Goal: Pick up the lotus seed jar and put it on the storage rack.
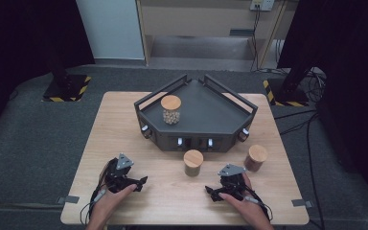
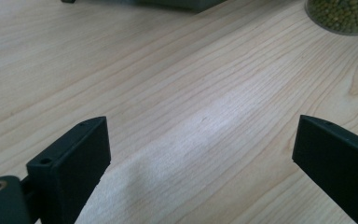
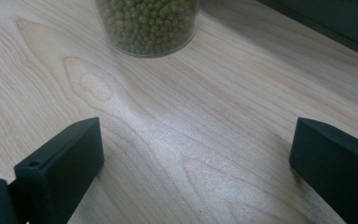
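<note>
High view: pale wooden table (image 1: 124, 120), dark angular metal tray (image 1: 211, 120) at 12 o'clock carrying a cork-lidded jar of pale beans (image 1: 171, 109). Jar of green beans (image 1: 192, 163) just below tray front, centre; brown-filled jar (image 1: 256, 158) at 3 o'clock of it. Left gripper (image 1: 141, 182) at 7 o'clock, right gripper (image 1: 210, 192) at 5 o'clock, both resting low.

Left gripper view: matte black blocky jaws wide apart, nothing between; green-bean jar at 1 o'clock.

Right gripper view: jaws wide, empty; same cylindrical glass jar at 11 o'clock.
</note>
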The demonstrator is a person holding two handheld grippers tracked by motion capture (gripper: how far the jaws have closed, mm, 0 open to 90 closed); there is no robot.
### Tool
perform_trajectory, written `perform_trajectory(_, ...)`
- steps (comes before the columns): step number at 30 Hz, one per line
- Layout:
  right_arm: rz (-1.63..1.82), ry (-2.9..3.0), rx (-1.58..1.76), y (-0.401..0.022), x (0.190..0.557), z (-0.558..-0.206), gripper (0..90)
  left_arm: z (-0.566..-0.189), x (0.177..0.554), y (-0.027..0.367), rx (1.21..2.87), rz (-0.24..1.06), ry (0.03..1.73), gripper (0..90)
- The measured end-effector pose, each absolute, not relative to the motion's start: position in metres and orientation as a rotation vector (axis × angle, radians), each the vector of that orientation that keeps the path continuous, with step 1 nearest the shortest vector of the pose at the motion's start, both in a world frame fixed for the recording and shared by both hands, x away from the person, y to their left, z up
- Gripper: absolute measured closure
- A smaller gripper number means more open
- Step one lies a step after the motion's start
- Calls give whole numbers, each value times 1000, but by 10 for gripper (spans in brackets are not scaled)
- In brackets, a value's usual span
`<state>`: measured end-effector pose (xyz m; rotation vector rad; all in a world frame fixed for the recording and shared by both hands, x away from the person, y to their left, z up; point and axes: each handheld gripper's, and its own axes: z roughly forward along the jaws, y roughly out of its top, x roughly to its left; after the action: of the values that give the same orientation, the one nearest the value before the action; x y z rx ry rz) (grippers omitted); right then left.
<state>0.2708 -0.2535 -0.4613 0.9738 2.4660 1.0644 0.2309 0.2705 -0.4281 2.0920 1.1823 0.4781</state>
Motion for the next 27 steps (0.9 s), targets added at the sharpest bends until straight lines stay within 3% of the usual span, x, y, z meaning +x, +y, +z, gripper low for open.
perform_trajectory(16, 1065, 2467, 974, -254, 271, -461, 30, -447, 228, 280, 2111, 455, 1246, 26)
perform_trajectory(27, 1063, 2466, 976, -253, 271, -461, 27, -457, 219, 279, 2081, 516, 1232, 0)
